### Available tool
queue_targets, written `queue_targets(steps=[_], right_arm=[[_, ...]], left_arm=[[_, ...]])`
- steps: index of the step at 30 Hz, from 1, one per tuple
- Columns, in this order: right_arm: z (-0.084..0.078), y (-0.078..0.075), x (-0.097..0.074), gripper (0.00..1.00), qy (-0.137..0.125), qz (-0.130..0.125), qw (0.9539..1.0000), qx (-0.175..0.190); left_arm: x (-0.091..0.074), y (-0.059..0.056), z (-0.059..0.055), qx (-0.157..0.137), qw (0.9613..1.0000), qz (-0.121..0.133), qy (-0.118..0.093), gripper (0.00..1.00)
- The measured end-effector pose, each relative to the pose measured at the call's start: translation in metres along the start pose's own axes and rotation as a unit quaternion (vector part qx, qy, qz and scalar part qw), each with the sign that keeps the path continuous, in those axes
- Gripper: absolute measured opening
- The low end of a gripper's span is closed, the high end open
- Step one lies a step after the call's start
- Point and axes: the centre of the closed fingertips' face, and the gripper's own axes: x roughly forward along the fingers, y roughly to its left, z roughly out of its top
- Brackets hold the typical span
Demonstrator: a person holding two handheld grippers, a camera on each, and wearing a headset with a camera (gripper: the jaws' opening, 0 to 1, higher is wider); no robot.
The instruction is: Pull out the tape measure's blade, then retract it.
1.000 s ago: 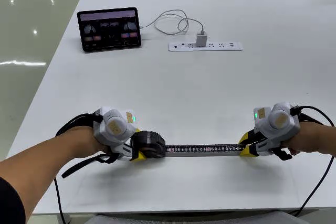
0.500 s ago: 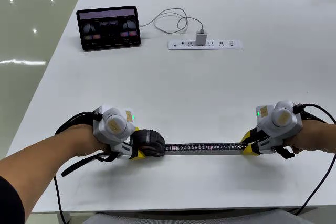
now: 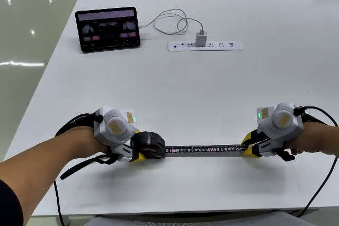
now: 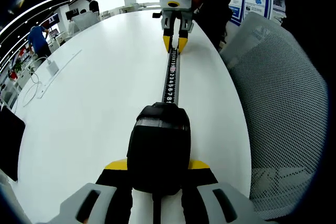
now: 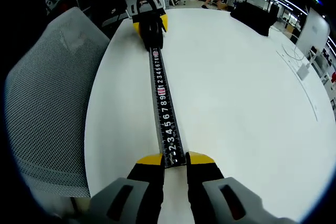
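Because the black, rounded plastic tape measure case (image 3: 149,145) is spring-loaded, the main risk sits at the far end of its dark steel blade (image 3: 205,150), which has white numerals. That blade runs out of the case toward 3 o'clock, low along the 6 o'clock edge of the white table (image 3: 212,88). The right gripper (image 3: 248,147) has its yellow-tipped jaws drawn narrow on the blade's end. If that pinch slips, I judge the blade would whip back into the case and the retraction would be uncontrolled. The left gripper (image 3: 139,155) is clamped around the case at the blade's 9 o'clock end. A loose or off-centre clamp could let the case twist, and the blade could then kink or ride on its edge.

The right gripper view gives the pinch close up. The blade (image 5: 161,100) ends between the two tips of the right gripper (image 5: 174,159), the numerals read clearly, and the left gripper (image 5: 149,24) sits at 12 o'clock. The left gripper view shows how the case (image 4: 159,148) sits between the jaws of the left gripper (image 4: 159,166), with the blade (image 4: 171,74) leaving it toward the right gripper (image 4: 175,41) at 12 o'clock. Both gripper views take in a grey mesh chair back (image 4: 283,103) beside the table. From above, the gripper bodies cover both holds. That view adds a dark tablet (image 3: 108,28) at 11 o'clock and a white power strip (image 3: 205,45) at 12 o'clock, both well apart from the tape.
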Motion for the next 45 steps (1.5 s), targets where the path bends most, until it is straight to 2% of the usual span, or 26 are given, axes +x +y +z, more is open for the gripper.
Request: queue_targets(steps=[3, 5, 7, 8, 10, 13, 17, 20, 23, 25, 27, 29, 30, 31, 32, 34, 36, 37, 38, 39, 40, 43, 44, 45], right_arm=[[0.0, -0.001, 0.001, 0.13, 0.003, -0.004, 0.9999, 0.01], [0.001, -0.001, 0.001, 0.13, 0.0, -0.006, 0.9995, 0.032], [0.002, -0.001, 0.002, 0.17, -0.007, -0.012, 0.9993, 0.035], [0.003, 0.0, 0.002, 0.21, -0.011, -0.015, 0.9989, 0.044], [0.007, 0.002, 0.002, 0.27, -0.021, -0.02, 0.9982, 0.052], [0.011, 0.003, -0.001, 0.25, -0.032, -0.034, 0.9977, 0.049], [0.011, 0.003, -0.005, 0.31, -0.047, -0.046, 0.9948, 0.077], [0.013, 0.0, -0.013, 0.36, -0.065, -0.061, 0.9907, 0.102], [0.011, 0.0, -0.018, 0.39, -0.077, -0.073, 0.9872, 0.12], [0.011, 0.001, -0.024, 0.43, -0.086, -0.084, 0.984, 0.132], [0.006, -0.001, -0.026, 0.46, -0.089, -0.095, 0.9815, 0.141], [0.0, -0.004, -0.032, 0.48, -0.098, -0.115, 0.9769, 0.152], [-0.002, -0.002, -0.034, 0.5, -0.1, -0.12, 0.9754, 0.156], [-0.005, -0.001, -0.036, 0.51, -0.099, -0.126, 0.9747, 0.156], [-0.008, -0.001, -0.038, 0.52, -0.099, -0.132, 0.9735, 0.158], [-0.013, 0.001, -0.042, 0.57, -0.105, -0.144, 0.9695, 0.168], [-0.019, 0.005, -0.044, 0.65, -0.103, -0.151, 0.967, 0.177], [-0.021, 0.006, -0.046, 0.67, -0.104, -0.152, 0.9657, 0.183], [-0.023, 0.009, -0.049, 0.67, -0.108, -0.156, 0.9639, 0.187], [-0.024, 0.01, -0.05, 0.67, -0.112, -0.16, 0.9629, 0.187], [-0.021, 0.012, -0.053, 0.67, -0.122, -0.166, 0.9622, 0.179], [-0.021, 0.019, -0.06, 0.69, -0.126, -0.172, 0.9594, 0.185], [-0.019, 0.022, -0.063, 0.69, -0.127, -0.174, 0.9589, 0.185], [-0.021, 0.023, -0.066, 0.7, -0.127, -0.177, 0.9579, 0.187]], left_arm=[[-0.001, 0.001, -0.001, 0.004, 1.0, 0.003, -0.003, 0.32], [-0.004, 0.001, -0.001, -0.007, 0.9999, 0.005, -0.006, 0.32], [-0.008, 0.004, 0.0, -0.015, 0.9998, 0.009, -0.012, 0.34], [-0.011, 0.007, 0.002, -0.027, 0.9992, 0.017, -0.023, 0.36], [-0.015, 0.014, 0.002, -0.042, 0.998, 0.035, -0.031, 0.46], [-0.026, 0.03, -0.001, -0.083, 0.9925, 0.083, -0.035, 0.61], [-0.035, 0.035, -0.006, -0.102, 0.9893, 0.093, -0.048, 0.7], [-0.043, 0.032, 0.001, -0.156, 0.9797, 0.096, -0.082, 0.79], [-0.047, 0.035, 0.001, -0.187, 0.9712, 0.105, -0.105, 0.92], [-0.051, 0.035, -0.003, -0.196, 0.9676, 0.118, -0.106, 1.0], [-0.055, 0.037, -0.004, -0.2, 0.9637, 0.134, -0.115, 1.0], [-0.06, 0.036, -0.01, -0.226, 0.9565, 0.14, -0.12, 1.0], [-0.064, 0.038, -0.016, -0.24, 0.951, 0.154, -0.121, 1.0], [-0.067, 0.04, -0.021, -0.246, 0.9484, 0.164, -0.115, 1.0], [-0.067, 0.037, -0.024, -0.248, 0.9493, 0.158, -0.112, 1.0], [-0.073, 0.036, -0.028, -0.262, 0.9445, 0.158, -0.12, 1.0], [-0.08, 0.04, -0.035, -0.265, 0.9408, 0.174, -0.12, 1.0], [-0.083, 0.039, -0.035, -0.271, 0.9372, 0.179, -0.126, 1.0], [-0.088, 0.038, -0.035, -0.285, 0.9299, 0.185, -0.141, 1.0], [-0.091, 0.039, -0.036, -0.291, 0.9265, 0.189, -0.147, 1.0], [-0.093, 0.037, -0.039, -0.294, 0.9249, 0.191, -0.146, 1.0], [-0.099, 0.033, -0.044, -0.294, 0.9228, 0.196, -0.153, 1.0], [-0.104, 0.035, -0.043, -0.286, 0.9208, 0.212, -0.16, 1.0], [-0.111, 0.039, -0.039, -0.276, 0.9168, 0.228, -0.176, 1.0]])
